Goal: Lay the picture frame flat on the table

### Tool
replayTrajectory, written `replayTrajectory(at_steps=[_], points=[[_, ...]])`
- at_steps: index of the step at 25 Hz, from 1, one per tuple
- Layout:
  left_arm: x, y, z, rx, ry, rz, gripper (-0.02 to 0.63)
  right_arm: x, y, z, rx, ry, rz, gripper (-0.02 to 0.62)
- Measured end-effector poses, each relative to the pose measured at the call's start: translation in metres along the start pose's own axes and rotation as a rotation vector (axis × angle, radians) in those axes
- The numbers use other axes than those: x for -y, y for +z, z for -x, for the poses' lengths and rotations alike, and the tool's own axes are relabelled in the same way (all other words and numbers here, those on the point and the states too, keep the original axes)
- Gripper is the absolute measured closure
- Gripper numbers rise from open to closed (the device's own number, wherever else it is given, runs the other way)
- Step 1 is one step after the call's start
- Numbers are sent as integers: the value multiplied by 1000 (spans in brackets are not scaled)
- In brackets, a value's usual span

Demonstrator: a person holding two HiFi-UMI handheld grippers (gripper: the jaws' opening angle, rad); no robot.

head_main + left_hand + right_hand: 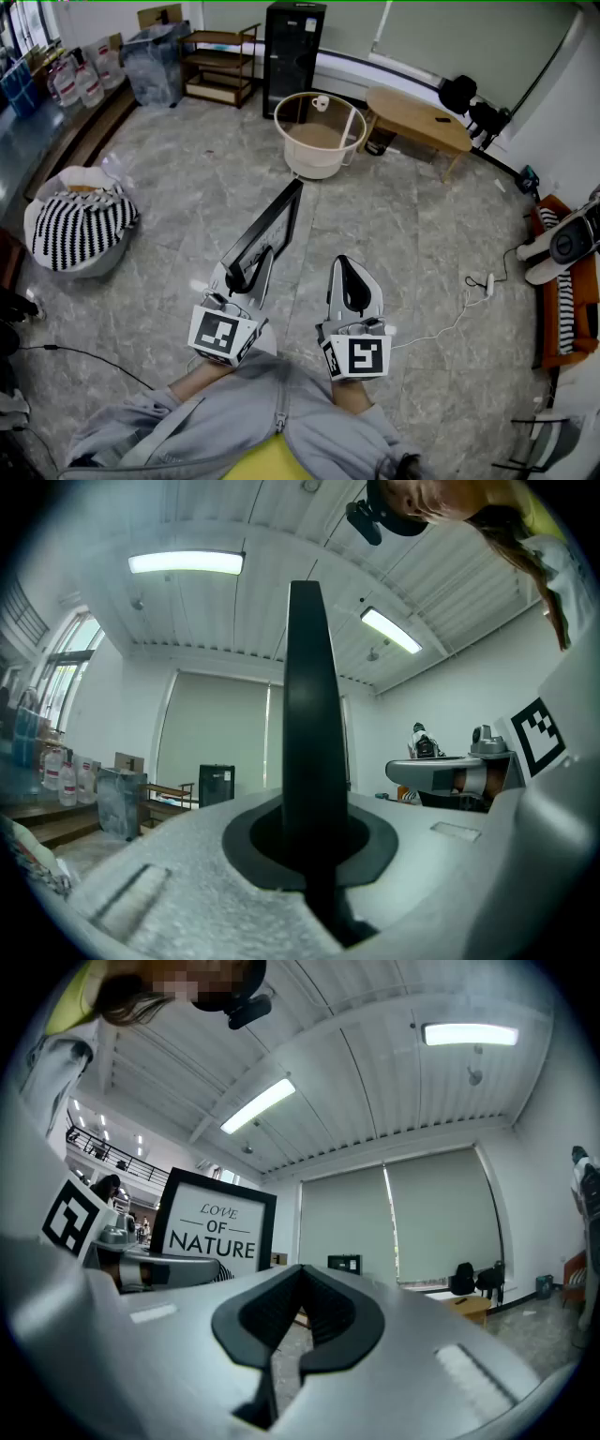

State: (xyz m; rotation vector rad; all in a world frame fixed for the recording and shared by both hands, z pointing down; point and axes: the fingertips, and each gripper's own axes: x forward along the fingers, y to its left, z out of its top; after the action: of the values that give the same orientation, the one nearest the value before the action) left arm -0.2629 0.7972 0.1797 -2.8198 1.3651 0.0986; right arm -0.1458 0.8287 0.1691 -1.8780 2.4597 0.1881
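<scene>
Grey sleeves [309,436] at bottom edge of head view. Left claw [246,272] clamped on lower edge of picture frame [272,225]; frame held in air above marble floor [403,244], edge-on to head view, leaning away from person. Right claw [352,281] closed, empty, just beside left one, not touching frame. Right gripper view shows frame face: black border, white print "LOVE OF NATURE". Farther: white round tub [319,134], low wooden bench [419,117], black cabinet [292,56] at wall.
</scene>
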Motion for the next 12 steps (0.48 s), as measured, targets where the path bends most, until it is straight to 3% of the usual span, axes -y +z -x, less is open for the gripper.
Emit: replayTrajectory(at_steps=[7,12], points=[[-28,-12,-48,-10,-22,11,594,16,-9,-52,21,4,-2,601],[-70,-24,-115,-4,-35,33,594,43,-27,-123,12,7,14,601]])
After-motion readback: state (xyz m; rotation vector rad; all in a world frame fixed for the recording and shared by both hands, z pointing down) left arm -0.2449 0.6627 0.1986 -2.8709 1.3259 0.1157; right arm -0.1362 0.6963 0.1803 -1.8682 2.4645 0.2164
